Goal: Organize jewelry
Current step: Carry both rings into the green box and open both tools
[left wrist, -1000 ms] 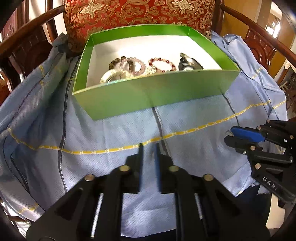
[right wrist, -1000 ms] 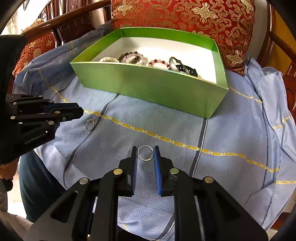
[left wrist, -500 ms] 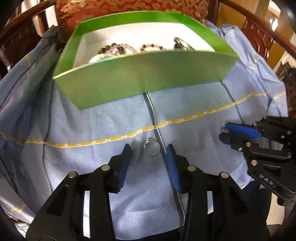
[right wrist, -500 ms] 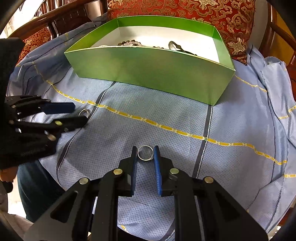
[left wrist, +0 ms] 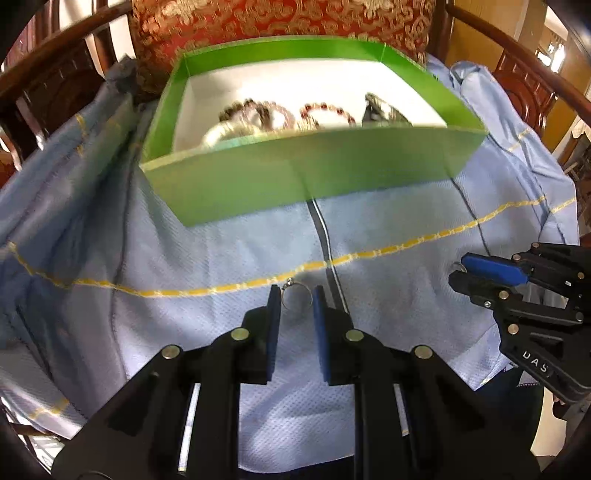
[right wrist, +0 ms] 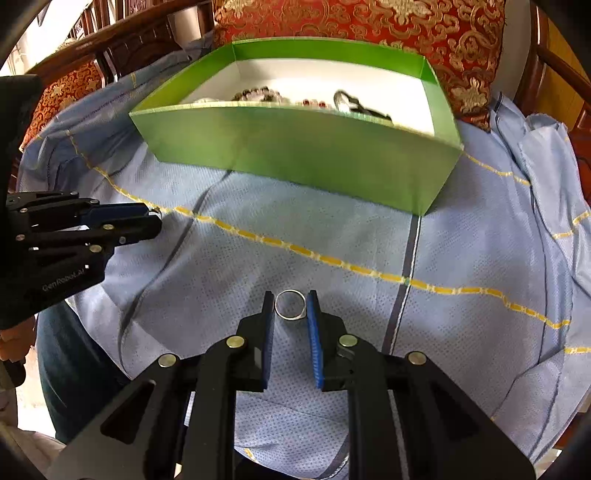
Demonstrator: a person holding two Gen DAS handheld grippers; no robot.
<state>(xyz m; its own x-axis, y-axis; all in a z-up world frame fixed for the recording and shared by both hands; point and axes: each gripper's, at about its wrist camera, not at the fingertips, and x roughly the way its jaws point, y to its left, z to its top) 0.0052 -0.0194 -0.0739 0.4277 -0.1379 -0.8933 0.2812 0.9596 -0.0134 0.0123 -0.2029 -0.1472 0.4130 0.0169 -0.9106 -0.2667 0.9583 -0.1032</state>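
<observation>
A green box (left wrist: 314, 173) stands on a blue cloth (left wrist: 207, 254) and holds bead bracelets (left wrist: 258, 110) and a watch (left wrist: 384, 110). Just in front of it, my left gripper (left wrist: 296, 301) is closing, its pads pressing both sides of a thin ring with a small stone (left wrist: 287, 285). It shows from the side in the right wrist view as the left gripper (right wrist: 155, 221). My right gripper (right wrist: 290, 306) is shut on a plain silver ring (right wrist: 290, 316) close above the cloth. In the left wrist view the right gripper (left wrist: 456, 271) sits at the right edge.
The green box (right wrist: 295, 147) leans back toward a red and gold cushion (right wrist: 369, 22). Dark wooden chair arms (left wrist: 55, 74) curve round both sides. The cloth folds up at the right (right wrist: 535, 155). A person's dark trouser leg (right wrist: 74, 350) shows lower left.
The left gripper opened around the stone ring lying on the cloth, then closed on it. The right gripper has kept its ring and stayed put.
</observation>
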